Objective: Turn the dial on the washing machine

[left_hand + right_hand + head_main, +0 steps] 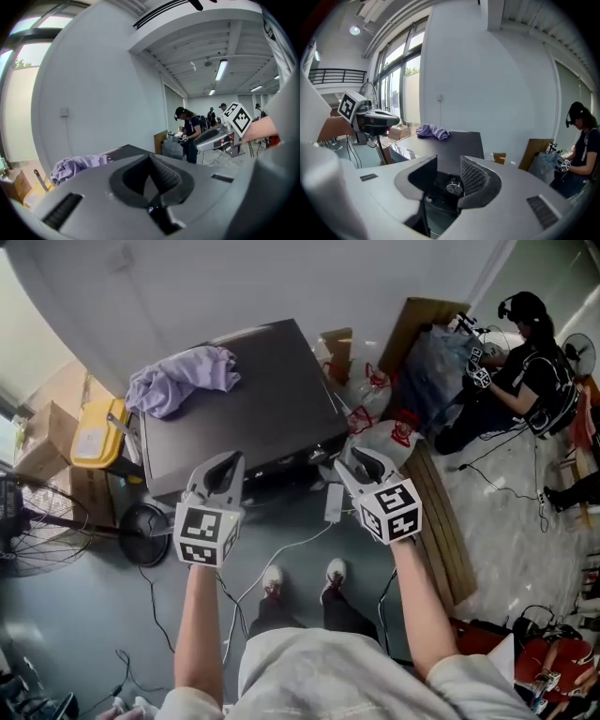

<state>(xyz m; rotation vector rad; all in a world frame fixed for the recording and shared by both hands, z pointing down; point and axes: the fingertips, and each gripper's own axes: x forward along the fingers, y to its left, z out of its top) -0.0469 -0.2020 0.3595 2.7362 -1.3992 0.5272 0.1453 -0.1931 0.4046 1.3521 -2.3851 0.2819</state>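
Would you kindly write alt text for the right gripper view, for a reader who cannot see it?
The right gripper has its jaws apart, with a small silver dial showing between them on a dark washing machine. A purple cloth lies on its top; the left gripper is at far left, a person at far right.

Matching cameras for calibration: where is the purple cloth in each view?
Head view: cloth upper left, on the washing machine top.
Left gripper view: cloth lower left.
Right gripper view: cloth just left of centre.
Shared landmark: the dark washing machine top, under the cloth throughout.
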